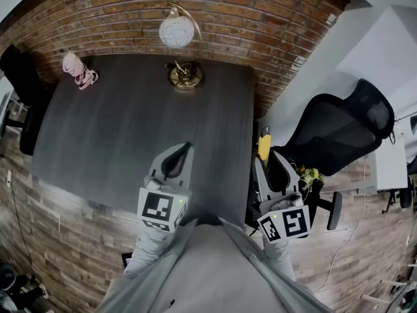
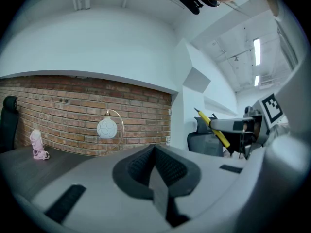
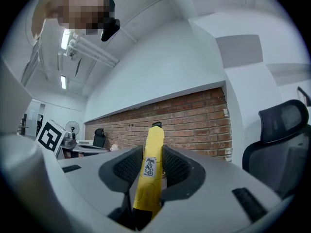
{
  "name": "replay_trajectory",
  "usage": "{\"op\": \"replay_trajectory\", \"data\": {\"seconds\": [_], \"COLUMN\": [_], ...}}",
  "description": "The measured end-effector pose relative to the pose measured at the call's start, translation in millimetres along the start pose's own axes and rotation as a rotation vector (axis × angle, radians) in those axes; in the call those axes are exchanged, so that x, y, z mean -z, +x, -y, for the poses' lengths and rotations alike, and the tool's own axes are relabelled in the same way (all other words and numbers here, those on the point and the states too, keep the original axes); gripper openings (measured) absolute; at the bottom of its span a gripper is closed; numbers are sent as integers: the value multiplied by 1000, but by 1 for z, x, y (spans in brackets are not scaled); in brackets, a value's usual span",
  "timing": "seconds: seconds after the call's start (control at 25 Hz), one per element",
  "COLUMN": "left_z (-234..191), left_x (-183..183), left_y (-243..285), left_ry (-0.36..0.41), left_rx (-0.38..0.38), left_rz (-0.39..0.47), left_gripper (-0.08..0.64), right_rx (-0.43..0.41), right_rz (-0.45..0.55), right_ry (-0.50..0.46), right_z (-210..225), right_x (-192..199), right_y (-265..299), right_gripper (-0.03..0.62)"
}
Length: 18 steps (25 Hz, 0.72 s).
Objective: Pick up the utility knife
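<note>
Utility knife (image 3: pixel 149 178) held by right claw (image 3: pixel 152 154) beside dark desk (image 1: pixel 124 122), left claw (image 2: pixel 155 152) closed, brick wall (image 1: pixel 241 18) beyond

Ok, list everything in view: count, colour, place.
table: one, dark grey, centre, against the wall
brick wall: one, red-brown, behind the table
globe lamp: one, white globe on a brass base, far edge of the table
pink object: one, far left corner of the table; too small to identify
office chair: one, black, right of the table
second chair: one, black, at the table's left end
utility knife: one, yellow, clamped between the right gripper's jaws, off the table's right edge
left gripper: one, grey, jaws together and empty, over the table's near edge
right gripper: one, grey, shut on the knife
</note>
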<state>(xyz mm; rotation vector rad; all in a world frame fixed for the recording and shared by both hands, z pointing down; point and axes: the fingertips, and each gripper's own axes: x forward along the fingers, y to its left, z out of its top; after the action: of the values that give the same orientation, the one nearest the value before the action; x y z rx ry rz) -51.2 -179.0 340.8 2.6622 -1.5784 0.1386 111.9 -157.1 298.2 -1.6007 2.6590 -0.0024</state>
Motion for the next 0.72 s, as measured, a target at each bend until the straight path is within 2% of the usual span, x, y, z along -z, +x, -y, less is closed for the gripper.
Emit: {"op": "replay_trajectory", "data": {"seconds": [0.72], "left_z": [-2], "left_x": [-1], "left_y": [-4], "left_ry": [-3], "left_rx": [-7], "left_rz": [2], "left_gripper": [18], "right_rx": [13], "right_rz": [-13], "right_ry": [6], "right_z": [2], "right_x": [4], "right_y": [-3], "right_gripper": [138]}}
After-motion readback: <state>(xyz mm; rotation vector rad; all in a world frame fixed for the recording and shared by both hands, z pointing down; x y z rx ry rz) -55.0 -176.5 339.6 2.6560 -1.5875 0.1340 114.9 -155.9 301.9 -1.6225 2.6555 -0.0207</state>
